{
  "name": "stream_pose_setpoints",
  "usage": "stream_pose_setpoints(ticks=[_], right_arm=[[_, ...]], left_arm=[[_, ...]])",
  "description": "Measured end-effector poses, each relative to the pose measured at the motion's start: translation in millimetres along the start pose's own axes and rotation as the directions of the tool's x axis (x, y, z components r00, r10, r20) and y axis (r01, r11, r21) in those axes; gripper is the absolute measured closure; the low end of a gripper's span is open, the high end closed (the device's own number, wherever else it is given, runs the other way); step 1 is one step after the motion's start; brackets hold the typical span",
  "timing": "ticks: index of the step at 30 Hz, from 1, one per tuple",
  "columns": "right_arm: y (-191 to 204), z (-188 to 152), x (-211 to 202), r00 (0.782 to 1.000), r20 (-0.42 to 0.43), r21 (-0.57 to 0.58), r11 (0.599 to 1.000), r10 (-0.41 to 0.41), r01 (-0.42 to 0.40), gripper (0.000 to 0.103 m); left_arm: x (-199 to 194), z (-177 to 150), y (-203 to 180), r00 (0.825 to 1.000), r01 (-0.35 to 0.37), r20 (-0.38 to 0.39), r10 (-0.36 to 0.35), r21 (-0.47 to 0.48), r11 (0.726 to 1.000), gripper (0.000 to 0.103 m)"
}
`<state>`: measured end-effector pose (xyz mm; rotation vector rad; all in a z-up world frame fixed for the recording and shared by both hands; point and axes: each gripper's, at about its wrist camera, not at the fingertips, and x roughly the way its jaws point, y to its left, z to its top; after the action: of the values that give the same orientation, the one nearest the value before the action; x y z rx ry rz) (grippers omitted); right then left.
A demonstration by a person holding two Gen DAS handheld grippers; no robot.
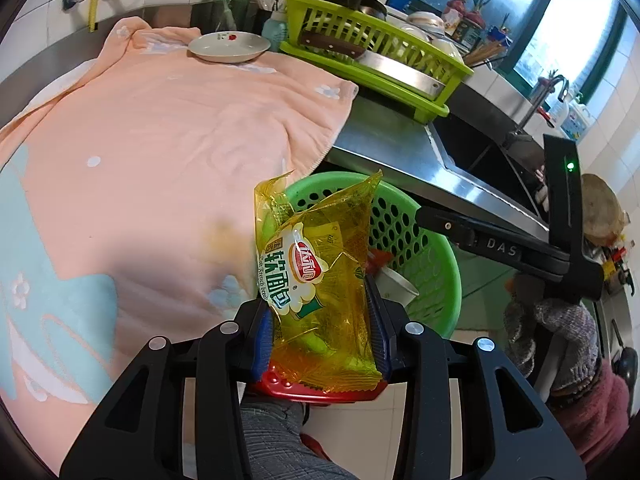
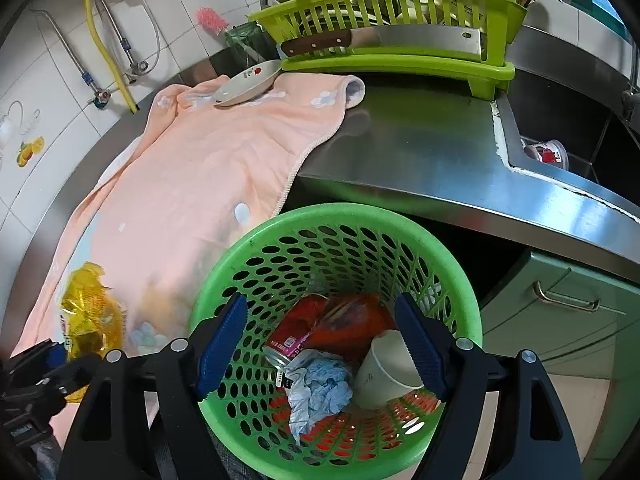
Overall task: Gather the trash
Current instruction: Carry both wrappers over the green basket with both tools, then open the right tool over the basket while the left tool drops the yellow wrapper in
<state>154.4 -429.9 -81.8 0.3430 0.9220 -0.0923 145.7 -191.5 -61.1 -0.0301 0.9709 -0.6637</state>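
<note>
Left wrist view: left gripper (image 1: 320,332) fingers pinching a yellow see-through bread wrapper (image 1: 316,276) by its lower half, wrapper standing up at centre frame, crinkled, with a white label and red logo, seemingly empty. Behind it, slightly right of centre, the green perforated basket (image 1: 424,240); peach towel (image 1: 168,128) filling the left over the steel surface (image 1: 384,148). Best handled, as a judgement, by carrying the wrapper right until squarely over the basket mouth, then spreading the fingers fully, since light film may cling to a pad or drift past the rim. Right wrist view: right gripper (image 2: 320,344) fingers spread, nothing between the pads, poised over the basket at lower centre. Inside, a red can (image 2: 296,336), a white paper cup (image 2: 388,368) and a crumpled blue tissue (image 2: 316,392). Wrapper visible at lower left over the towel, beside the basket, not yet above it. Worth shifting the right gripper aside first, to leave the opening free.
</note>
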Motion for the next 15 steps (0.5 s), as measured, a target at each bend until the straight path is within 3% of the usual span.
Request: stream_pose_setpoints(ticks=[15], right_arm=[[-21, -8, -24, 0.999, 0.036, -0.017, 0.999, -0.03, 0.031, 0.024]], left_arm=[[34, -5, -27, 0.997, 0.018, -0.071, -0.016, 0.033, 0.999, 0.063]])
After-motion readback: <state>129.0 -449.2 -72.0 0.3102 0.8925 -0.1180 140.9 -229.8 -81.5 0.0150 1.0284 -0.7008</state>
